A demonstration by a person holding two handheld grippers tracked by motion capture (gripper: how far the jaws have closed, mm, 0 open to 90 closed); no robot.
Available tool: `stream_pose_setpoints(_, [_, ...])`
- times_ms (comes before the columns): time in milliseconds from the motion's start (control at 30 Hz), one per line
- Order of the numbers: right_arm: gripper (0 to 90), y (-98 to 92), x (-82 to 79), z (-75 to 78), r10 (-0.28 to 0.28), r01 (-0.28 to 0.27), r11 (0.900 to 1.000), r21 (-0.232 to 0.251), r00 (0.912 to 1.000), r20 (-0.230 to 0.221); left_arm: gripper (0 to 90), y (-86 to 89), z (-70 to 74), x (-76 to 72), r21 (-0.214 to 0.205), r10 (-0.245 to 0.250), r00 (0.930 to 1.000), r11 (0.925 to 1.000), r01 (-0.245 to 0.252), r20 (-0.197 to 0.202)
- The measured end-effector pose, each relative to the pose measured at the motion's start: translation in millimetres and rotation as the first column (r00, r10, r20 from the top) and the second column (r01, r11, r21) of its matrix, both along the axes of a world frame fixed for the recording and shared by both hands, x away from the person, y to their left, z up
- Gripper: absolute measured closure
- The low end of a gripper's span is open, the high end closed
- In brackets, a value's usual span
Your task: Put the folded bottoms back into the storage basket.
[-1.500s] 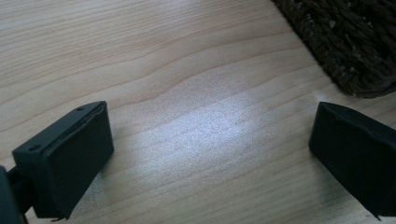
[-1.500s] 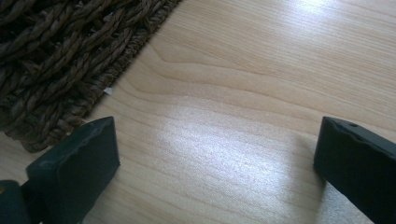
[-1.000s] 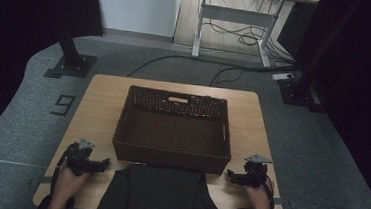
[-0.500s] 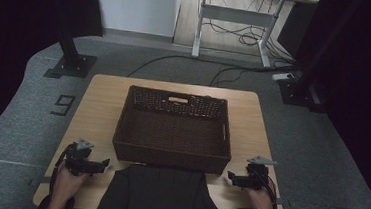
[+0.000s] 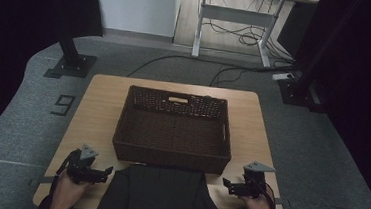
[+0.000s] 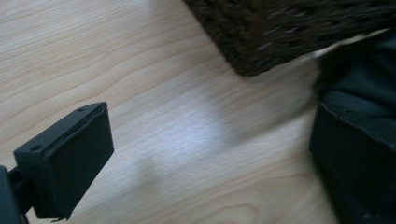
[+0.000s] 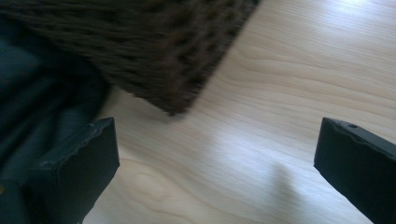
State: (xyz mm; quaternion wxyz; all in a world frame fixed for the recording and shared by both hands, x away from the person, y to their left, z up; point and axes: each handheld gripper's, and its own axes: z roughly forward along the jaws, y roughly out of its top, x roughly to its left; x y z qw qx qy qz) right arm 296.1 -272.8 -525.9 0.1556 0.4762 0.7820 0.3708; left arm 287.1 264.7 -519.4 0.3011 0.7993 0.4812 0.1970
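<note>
Grey carpet floor (image 5: 319, 160); white wall (image 5: 133, 5); desk (image 5: 241, 8) behind; cables (image 5: 239, 38).

The right gripper (image 7: 215, 168) hangs with jaws wide apart over pale wooden table (image 7: 303, 93); a dark wicker basket (image 7: 154, 42) corner sits at eleven o'clock, dark cloth (image 7: 37, 93) at nine.

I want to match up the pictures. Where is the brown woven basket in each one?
High view: the dark wicker basket sits mid-table, beyond the dark cloth.
Left gripper view: one basket corner at the top, right of centre, above the open jaws.
Right gripper view: one basket corner at the top left, above the open jaws.
Shared landmark: the pale wooden table under it.
</note>
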Motion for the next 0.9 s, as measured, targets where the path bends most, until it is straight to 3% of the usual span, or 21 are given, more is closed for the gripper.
stream_pose_setpoints(400, [0.7,34.1,-17.2,11.0,0.086,-0.086,0.9961,0.021,0.9963,0.004,0.0,-23.3,15.7,-16.9,-0.033,-0.062,0.9978,0.9975,0.063,0.025])
stream_pose_setpoints(467, [0.7,45.6,-20.9,12.3,0.118,-0.117,0.9925,0.034,0.993,-0.006,0.0,-32.9,21.0,-19.9,-0.039,-0.088,0.9956,0.9952,0.09,0.032])
stream_pose_setpoints(667, [0.7,62.9,-25.2,14.0,0.146,-0.145,0.9878,0.057,0.9891,-0.02,0.0,-52.4,30.9,-23.3,-0.06,-0.14,0.9891,0.9879,0.143,0.044])
stream_pose_setpoints(900, [0.3,82.4,-25.5,16.4,0.172,-0.17,0.9829,0.072,0.9848,-0.027,0.0,-71.4,26.8,-21.9,-0.066,-0.168,0.9853,0.9833,0.17,0.027])
